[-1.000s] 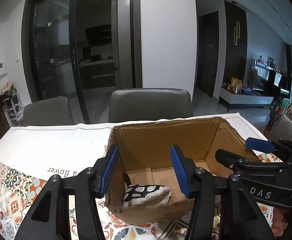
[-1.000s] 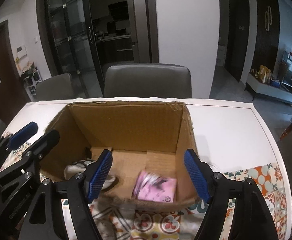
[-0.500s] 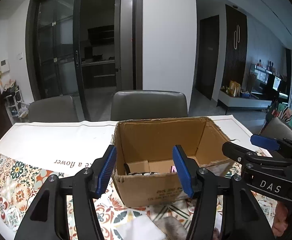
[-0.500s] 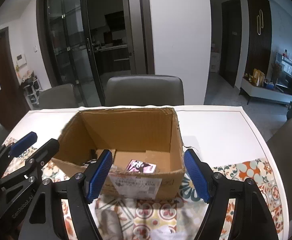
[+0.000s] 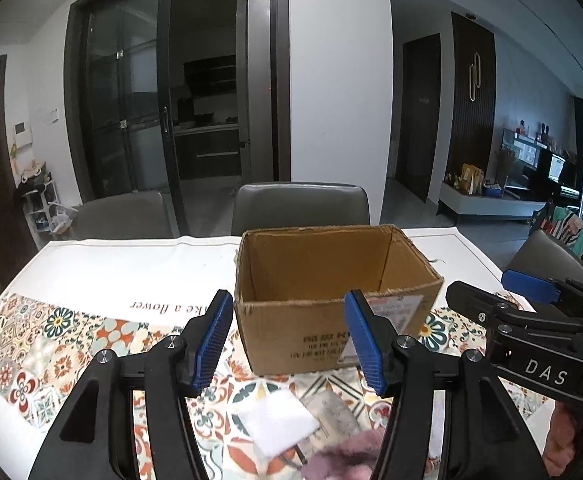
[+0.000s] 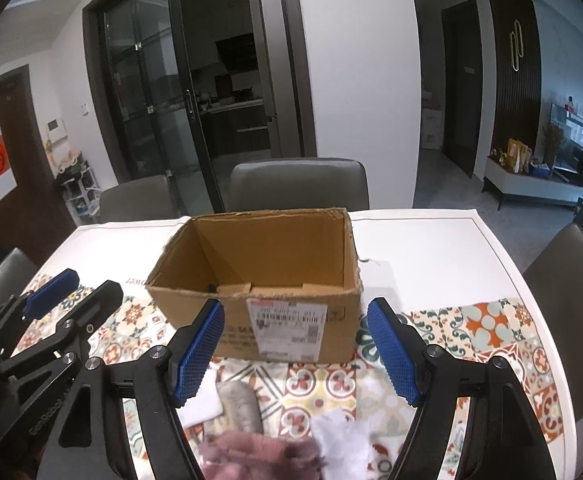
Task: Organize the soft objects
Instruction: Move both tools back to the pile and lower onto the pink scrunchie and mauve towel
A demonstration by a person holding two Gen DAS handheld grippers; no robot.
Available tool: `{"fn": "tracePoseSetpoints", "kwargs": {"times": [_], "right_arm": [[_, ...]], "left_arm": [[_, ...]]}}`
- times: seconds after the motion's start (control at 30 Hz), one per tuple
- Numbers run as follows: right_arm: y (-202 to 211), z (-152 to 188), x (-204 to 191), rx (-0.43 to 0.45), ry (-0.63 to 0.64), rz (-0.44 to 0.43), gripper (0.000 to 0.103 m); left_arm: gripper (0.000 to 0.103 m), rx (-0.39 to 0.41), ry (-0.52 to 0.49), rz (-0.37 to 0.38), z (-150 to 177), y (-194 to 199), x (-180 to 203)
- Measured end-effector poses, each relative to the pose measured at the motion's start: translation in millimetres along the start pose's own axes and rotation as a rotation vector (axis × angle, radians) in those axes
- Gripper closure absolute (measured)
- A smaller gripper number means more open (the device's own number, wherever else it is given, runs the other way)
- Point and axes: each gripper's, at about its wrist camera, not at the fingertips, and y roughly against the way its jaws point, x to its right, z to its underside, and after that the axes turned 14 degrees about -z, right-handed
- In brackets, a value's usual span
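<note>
An open cardboard box [image 5: 331, 312] [image 6: 275, 292] stands on the patterned tablecloth; its contents are hidden by the front wall. In front of it lie a white folded cloth [image 5: 277, 424] [image 6: 201, 400], a grey cloth [image 5: 331, 414] [image 6: 241, 404], a fuzzy mauve piece [image 5: 343, 458] [image 6: 259, 454] and a second white cloth [image 6: 347, 436]. My left gripper [image 5: 291, 340] is open and empty, above the cloths and short of the box. My right gripper [image 6: 295, 350] is open and empty, likewise held back from the box. Each gripper shows at the edge of the other's view.
Grey chairs [image 5: 301, 206] stand behind the table and at its right [image 6: 567, 276] and left [image 6: 7, 276] sides. The far half of the table [image 5: 131, 264] is white. Glass doors and a white wall lie beyond.
Both grippers have pulled back and up from over the box toward the table's near edge. The items inside the box dropped out of sight; the loose cloths in front came into view.
</note>
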Motion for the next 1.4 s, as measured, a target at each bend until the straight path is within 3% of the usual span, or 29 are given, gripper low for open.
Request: {"fn": "tracePoseSetpoints", "kwargs": {"times": [0.73, 1.4], "right_arm": [[44.5, 60.8, 2.1, -0.075, 0.021, -0.093, 0.028], [27.3, 96.7, 15.6, -0.219, 0.081, -0.173, 0.028]], "left_arm": [[0.046, -0.111, -0.003, -0.026, 60.8, 62.8, 12.3], [0.044, -0.300, 0.013, -0.024, 115.1, 60.8, 30.8]]}}
